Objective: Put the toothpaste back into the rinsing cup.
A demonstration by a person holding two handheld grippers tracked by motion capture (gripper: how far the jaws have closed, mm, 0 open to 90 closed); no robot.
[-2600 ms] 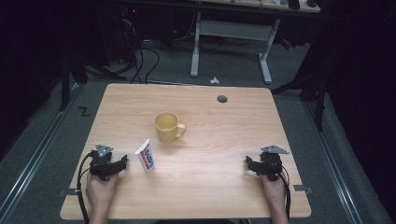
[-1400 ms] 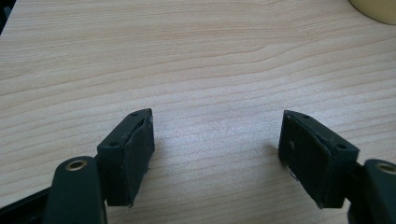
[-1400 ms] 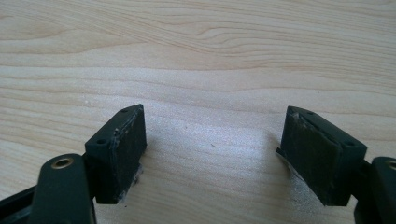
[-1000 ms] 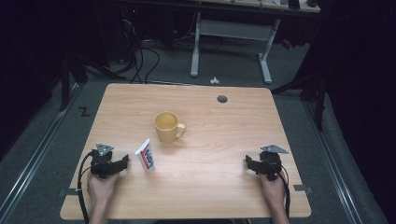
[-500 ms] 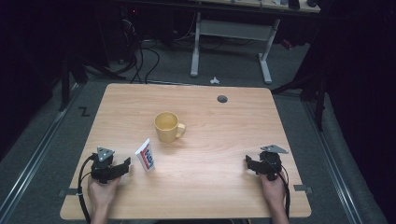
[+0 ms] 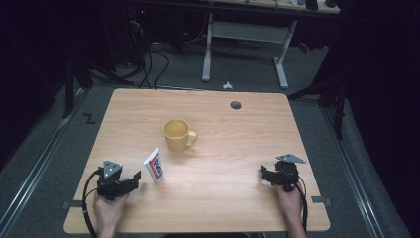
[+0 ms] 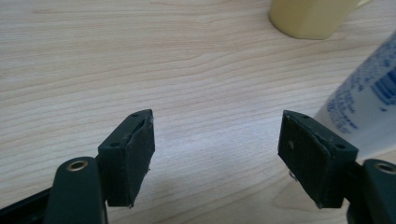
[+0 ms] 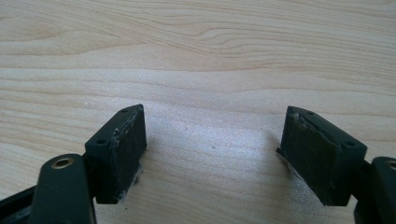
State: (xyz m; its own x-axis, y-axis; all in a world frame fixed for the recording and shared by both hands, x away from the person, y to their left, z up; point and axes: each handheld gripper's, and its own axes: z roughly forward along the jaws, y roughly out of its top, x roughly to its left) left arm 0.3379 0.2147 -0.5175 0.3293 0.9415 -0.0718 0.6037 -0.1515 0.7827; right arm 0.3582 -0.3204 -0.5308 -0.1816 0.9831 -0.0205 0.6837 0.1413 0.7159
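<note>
2 grippers sit near the desk's (image 6: 277, 124) front corners, jaws apart and empty; the tube (image 6: 155, 165), its long axis tilted, stands just beside the left gripper (image 6: 130, 181), well apart from the right gripper (image 6: 264, 174).

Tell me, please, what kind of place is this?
Probably a lab or workshop: a bare wooden table on grey carpet, cables on the floor behind it, and a second desk frame in the dark.
</note>
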